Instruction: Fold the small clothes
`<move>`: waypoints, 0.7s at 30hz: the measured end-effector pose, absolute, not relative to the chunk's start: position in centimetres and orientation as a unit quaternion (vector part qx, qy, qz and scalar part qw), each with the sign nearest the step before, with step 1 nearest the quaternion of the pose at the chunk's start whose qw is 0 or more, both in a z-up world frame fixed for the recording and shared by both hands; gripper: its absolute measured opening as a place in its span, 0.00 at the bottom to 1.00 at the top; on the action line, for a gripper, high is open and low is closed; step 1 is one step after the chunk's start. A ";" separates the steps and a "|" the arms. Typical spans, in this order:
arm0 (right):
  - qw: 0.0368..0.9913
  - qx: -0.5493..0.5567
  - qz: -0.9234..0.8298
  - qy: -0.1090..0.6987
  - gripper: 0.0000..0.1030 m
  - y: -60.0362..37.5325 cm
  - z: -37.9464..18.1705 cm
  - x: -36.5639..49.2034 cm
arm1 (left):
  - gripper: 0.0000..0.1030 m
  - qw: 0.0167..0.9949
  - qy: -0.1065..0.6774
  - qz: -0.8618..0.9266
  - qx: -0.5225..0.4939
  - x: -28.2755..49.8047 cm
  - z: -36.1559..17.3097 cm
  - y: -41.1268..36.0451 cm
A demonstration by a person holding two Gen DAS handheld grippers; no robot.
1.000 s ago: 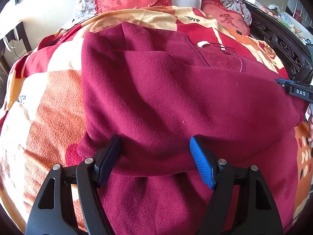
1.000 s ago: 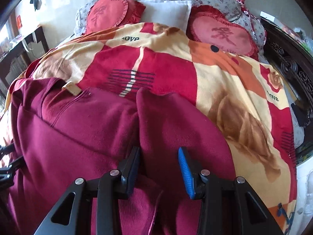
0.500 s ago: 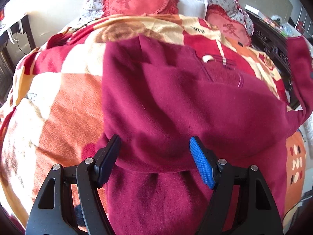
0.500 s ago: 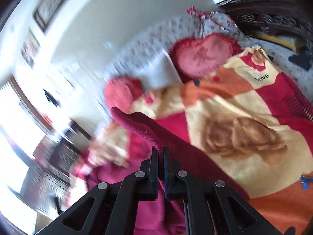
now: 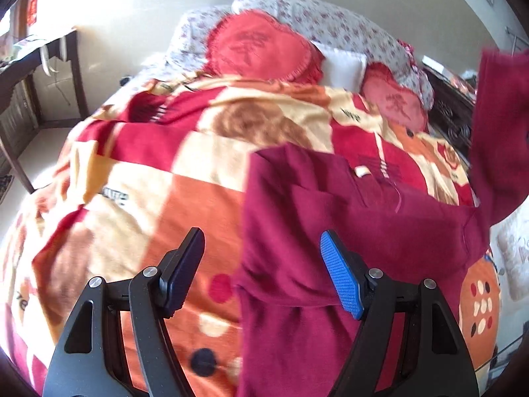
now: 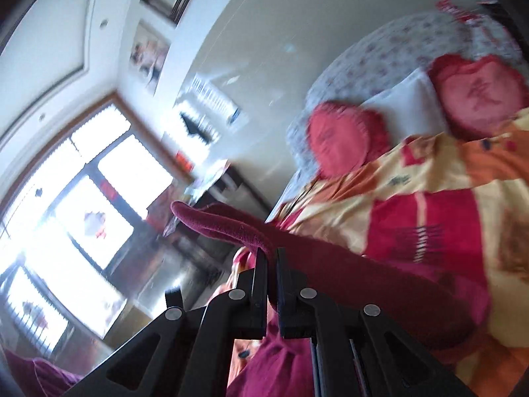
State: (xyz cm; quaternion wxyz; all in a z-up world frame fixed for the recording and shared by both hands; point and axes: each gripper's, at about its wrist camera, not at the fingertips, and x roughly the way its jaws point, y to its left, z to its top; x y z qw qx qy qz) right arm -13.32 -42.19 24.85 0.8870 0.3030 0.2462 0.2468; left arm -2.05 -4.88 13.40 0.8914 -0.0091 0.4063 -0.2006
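Observation:
A dark red fleece garment (image 5: 347, 231) lies on the patterned red and orange blanket (image 5: 165, 198) of a bed. My left gripper (image 5: 261, 264) hovers open above the garment's left edge, black finger over the blanket, blue pad (image 5: 340, 281) over the cloth, nothing pinched. In the right wrist view my right gripper (image 6: 271, 264) is shut on a fold of the garment (image 6: 347, 271), which it holds up off the bed, tilted toward the window. That raised part hangs at the right edge of the left wrist view as a red flap (image 5: 499, 125).
Two red heart cushions (image 5: 261, 46) (image 5: 396, 102) and a white pillow (image 5: 344, 66) lie at the bed's head. A dark desk (image 5: 33, 76) stands left of the bed, carved dark furniture (image 5: 453, 115) to its right. A bright window (image 6: 82, 205) fills the far wall.
My right gripper has shut on the garment and swung it up off the bed, tipping toward the window. My left gripper has risen and shifted left, from over the garment's middle to its edge.

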 end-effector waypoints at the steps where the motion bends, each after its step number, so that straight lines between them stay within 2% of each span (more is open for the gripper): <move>1: 0.880 0.292 0.266 0.264 0.04 -40.4 24.5 -12.2 | 0.71 0.894 0.403 -0.193 -0.014 -1.9 13.6 -3.9; 5: 0.847 0.228 0.331 0.348 0.04 -33.1 22.0 -8.9 | 0.71 0.900 0.400 -0.169 -0.030 -1.4 13.8 -0.9; 9: 0.810 0.172 0.345 0.442 0.04 -27.7 16.8 -4.4 | 0.71 0.898 0.411 -0.152 -0.033 -0.6 12.9 0.3; 13: 0.807 0.123 0.281 0.505 0.04 -26.3 10.7 0.5 | 0.71 0.890 0.427 -0.154 -0.041 -0.2 11.8 0.0; 15: 0.824 0.118 0.220 0.508 0.05 -26.8 8.7 2.6 | 0.71 0.886 0.432 -0.163 -0.041 -0.1 11.4 -0.8; 19: 0.857 0.140 0.166 0.467 0.27 -28.7 9.2 3.2 | 0.71 0.885 0.425 -0.187 -0.025 0.1 11.1 -2.7; 21: 0.868 0.146 0.162 0.447 0.29 -29.8 10.4 2.0 | 0.71 0.882 0.428 -0.197 -0.017 0.6 10.6 -3.9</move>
